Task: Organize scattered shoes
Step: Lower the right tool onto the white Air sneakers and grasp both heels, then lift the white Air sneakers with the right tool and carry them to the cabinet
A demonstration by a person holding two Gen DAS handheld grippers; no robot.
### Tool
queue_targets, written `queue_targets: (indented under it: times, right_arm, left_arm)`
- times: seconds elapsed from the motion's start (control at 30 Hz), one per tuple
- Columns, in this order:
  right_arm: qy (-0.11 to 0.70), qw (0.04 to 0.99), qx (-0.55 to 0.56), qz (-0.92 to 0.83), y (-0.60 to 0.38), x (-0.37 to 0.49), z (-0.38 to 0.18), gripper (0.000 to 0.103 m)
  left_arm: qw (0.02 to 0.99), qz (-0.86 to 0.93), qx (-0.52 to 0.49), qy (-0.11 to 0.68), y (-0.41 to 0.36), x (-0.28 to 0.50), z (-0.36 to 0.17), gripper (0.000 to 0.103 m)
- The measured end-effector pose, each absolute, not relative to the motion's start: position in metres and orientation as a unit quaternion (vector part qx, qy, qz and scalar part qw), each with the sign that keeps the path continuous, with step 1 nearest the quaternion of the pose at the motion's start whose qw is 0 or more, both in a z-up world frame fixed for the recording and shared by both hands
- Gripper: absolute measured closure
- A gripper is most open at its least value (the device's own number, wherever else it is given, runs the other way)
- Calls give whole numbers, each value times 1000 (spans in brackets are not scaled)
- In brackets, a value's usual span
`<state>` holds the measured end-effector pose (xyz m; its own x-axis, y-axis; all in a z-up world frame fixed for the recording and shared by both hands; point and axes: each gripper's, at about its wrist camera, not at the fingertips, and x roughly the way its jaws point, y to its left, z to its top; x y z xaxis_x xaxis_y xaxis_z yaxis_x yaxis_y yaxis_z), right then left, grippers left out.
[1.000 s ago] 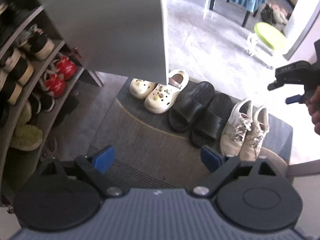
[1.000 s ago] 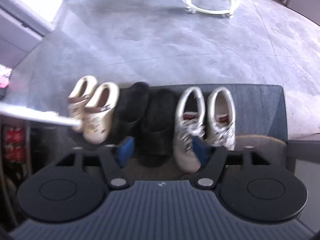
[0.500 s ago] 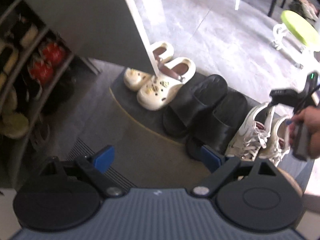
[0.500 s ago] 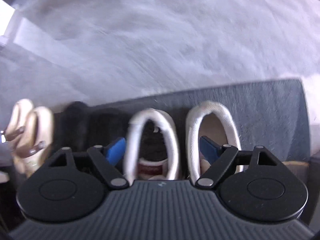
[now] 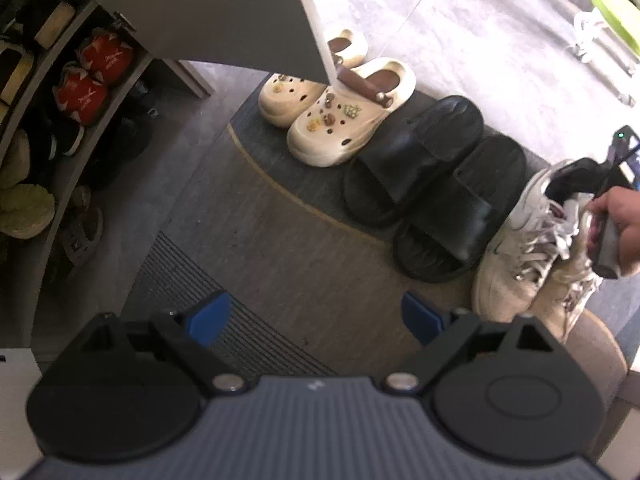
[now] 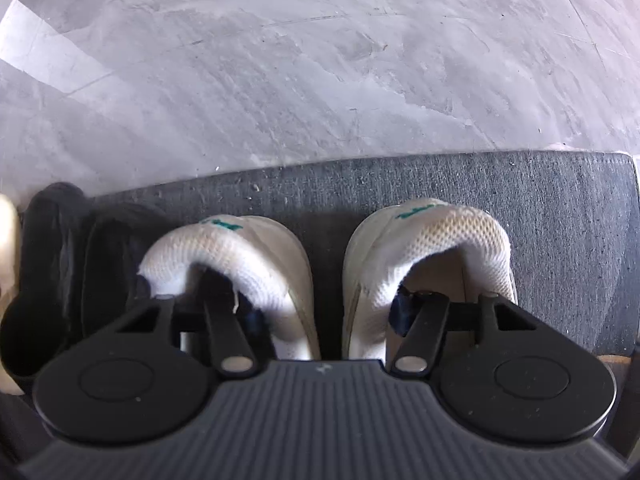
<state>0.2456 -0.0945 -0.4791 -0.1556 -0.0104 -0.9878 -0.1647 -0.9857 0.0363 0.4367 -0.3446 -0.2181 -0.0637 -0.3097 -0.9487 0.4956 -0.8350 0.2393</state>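
Observation:
A pair of white sneakers (image 5: 516, 264) stands at the right end of a row on the dark mat (image 5: 280, 220). My right gripper (image 6: 326, 316) points straight down. One finger is inside the left sneaker (image 6: 240, 248) and the other inside the right sneaker (image 6: 440, 232). Its jaws are closing, with the two inner collars between the pads. In the left wrist view a hand (image 5: 620, 216) holds that gripper (image 5: 568, 184) in the sneakers. My left gripper (image 5: 314, 316) hangs open over the mat, with nothing between its fingers.
Black slides (image 5: 412, 160) and cream clogs (image 5: 340, 128) stand left of the sneakers. A shoe rack (image 5: 60, 80) full of shoes is at the far left, behind an open grey door (image 5: 224, 8). A green stool (image 5: 612, 4) stands on the grey floor.
Both grippers have come down toward the mat. The right one sank onto the sneakers, put a finger into each, and its jaws have narrowed.

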Motion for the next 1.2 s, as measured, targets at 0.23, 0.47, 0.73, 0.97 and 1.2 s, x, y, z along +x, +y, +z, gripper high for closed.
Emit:
queue_targets:
  times: [0.23,0.47,0.73,0.97,1.2]
  right_arm:
    - [59,37,-630,773,-78,265,-452,73]
    - [55,23,-590,805,-68,302,-383,75]
    - [-29,-36,-510,859,-78,325,-286,75]
    - [-135,-158,-447,870,-92,327,-197,75]
    - [-211,-308,-406,834,-133,367,-93,75]
  left_arm:
    - [272,-729,622,88,-340,423,-202,9]
    - [283,-726,616,113,-346,422,-170,9]
    - [294,-738,596,116,-361,430,-133,9]
    - [324,-749,565,124,-383,449,-93,9]
    - [375,-741,541,133,-413,495,-61,9]
